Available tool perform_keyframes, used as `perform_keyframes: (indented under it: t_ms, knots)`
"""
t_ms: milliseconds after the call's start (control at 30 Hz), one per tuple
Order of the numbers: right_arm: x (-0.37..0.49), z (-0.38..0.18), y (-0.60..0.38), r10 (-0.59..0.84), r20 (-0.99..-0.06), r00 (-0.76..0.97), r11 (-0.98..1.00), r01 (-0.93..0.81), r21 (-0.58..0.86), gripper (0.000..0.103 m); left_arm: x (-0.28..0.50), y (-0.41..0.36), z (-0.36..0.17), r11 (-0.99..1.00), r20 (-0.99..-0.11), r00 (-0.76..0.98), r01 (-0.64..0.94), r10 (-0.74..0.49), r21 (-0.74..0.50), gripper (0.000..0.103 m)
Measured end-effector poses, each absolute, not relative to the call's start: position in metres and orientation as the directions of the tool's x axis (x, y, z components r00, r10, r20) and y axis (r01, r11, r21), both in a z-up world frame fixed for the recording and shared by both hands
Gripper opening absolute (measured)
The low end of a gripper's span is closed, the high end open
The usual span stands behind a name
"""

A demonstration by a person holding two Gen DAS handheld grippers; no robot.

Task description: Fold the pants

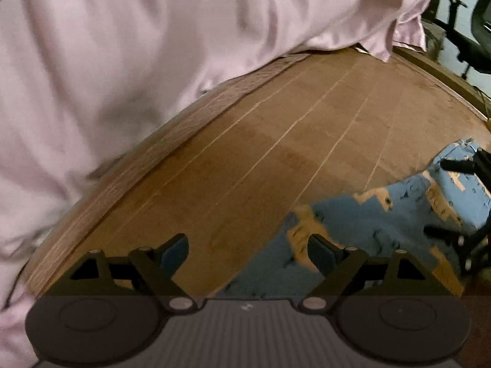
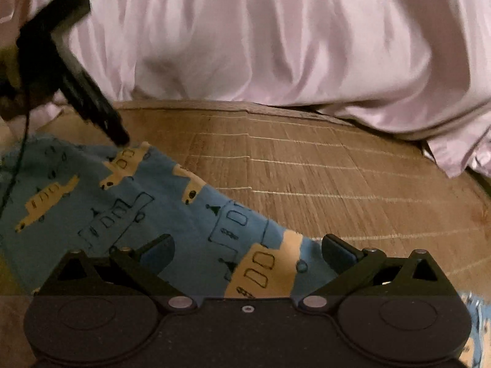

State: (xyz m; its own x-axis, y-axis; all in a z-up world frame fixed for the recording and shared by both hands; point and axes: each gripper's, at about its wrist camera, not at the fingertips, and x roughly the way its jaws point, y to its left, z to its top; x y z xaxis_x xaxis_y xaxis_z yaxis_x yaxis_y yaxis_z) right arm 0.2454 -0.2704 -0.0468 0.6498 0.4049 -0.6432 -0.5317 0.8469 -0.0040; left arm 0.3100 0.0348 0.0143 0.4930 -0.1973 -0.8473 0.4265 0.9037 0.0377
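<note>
While the left gripper [image 1: 248, 250] is hanging with its fingers spread and empty, the pants [image 2: 129, 202], blue with yellow vehicles, are lying rumpled on the bamboo mat [image 1: 276, 141]. The right gripper [image 2: 248, 250] is also gaping wide above the pants, holding nothing. A pink quilt [image 2: 260, 36] is bunching along the mat's far edge; beyond the mat, an office chair [image 1: 478, 30] is standing.

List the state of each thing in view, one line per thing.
left tool: open, empty, over the mat and the edge of the pants.
right tool: open, empty, pants between its fingers but not clamped.
pants: blue with yellow print, lying rumpled on the mat, not yet folded.
pink sheet: bunched and wrinkled along the far side of the mat.
woven mat: lying flat under the pants.
</note>
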Motion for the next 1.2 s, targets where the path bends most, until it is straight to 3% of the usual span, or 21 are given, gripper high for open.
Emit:
perform_keyframes:
  t_ms: [33,167,267,333,367,500,567,833,933,1033,1100,1200]
  knots:
    - [0.245,-0.047,-0.275,0.414,-0.639,0.648,0.851,-0.525,0.018,0.102,0.316,0.028,0.008,0.899,-0.853,0.481,0.436,-0.205,0.030,0.088]
    - [0.241,-0.051,-0.280,0.431,-0.643,0.633,0.847,-0.530,0.045,0.101,0.332,0.012,-0.016,0.855,-0.893,0.374,0.519,-0.248,-0.020,0.054]
    - [0.240,-0.051,-0.278,0.433,-0.643,0.632,0.839,-0.543,0.033,0.098,0.336,0.009,-0.027,0.853,-0.902,0.360,0.522,-0.240,-0.018,0.051]
    - [0.242,-0.053,-0.277,0.433,-0.648,0.627,0.840,-0.540,0.039,0.097,0.339,0.009,-0.026,0.861,-0.892,0.364,0.507,-0.266,-0.050,0.032]
    - [0.243,-0.054,-0.276,0.424,-0.657,0.624,0.845,-0.534,0.039,0.097,0.341,0.009,-0.025,0.862,-0.891,0.353,0.502,-0.284,-0.076,0.017]
    - [0.244,-0.058,-0.279,0.381,-0.673,0.634,0.875,-0.482,0.042,0.098,0.338,0.004,-0.024,0.871,-0.885,0.385,0.488,-0.262,-0.045,0.008]
    - [0.244,-0.058,-0.280,0.340,-0.674,0.655,0.894,-0.448,0.015,0.102,0.333,-0.001,-0.024,0.878,-0.876,0.429,0.478,-0.219,0.015,0.007]
    - [0.253,-0.050,-0.296,0.207,-0.681,0.703,0.932,-0.353,-0.081,0.102,0.328,-0.016,-0.026,0.851,-0.869,0.481,0.500,-0.120,0.159,0.009]
    - [0.261,-0.041,-0.318,0.117,-0.673,0.730,0.953,-0.274,-0.132,0.102,0.330,-0.018,-0.019,0.867,-0.870,0.477,0.479,-0.126,0.137,0.018]
    - [0.265,-0.032,-0.352,0.047,-0.689,0.724,0.984,-0.153,-0.094,0.102,0.335,-0.026,-0.010,0.872,-0.858,0.482,0.480,-0.175,0.092,0.031]
    - [0.262,-0.028,-0.375,-0.024,-0.706,0.708,0.996,-0.046,-0.080,0.102,0.340,-0.044,-0.002,0.854,-0.836,0.500,0.515,-0.225,0.078,0.064]
    - [0.241,-0.022,-0.406,-0.154,-0.723,0.674,0.988,0.115,-0.103,0.102,0.354,-0.090,0.007,0.781,-0.819,0.463,0.624,-0.341,0.028,0.066]
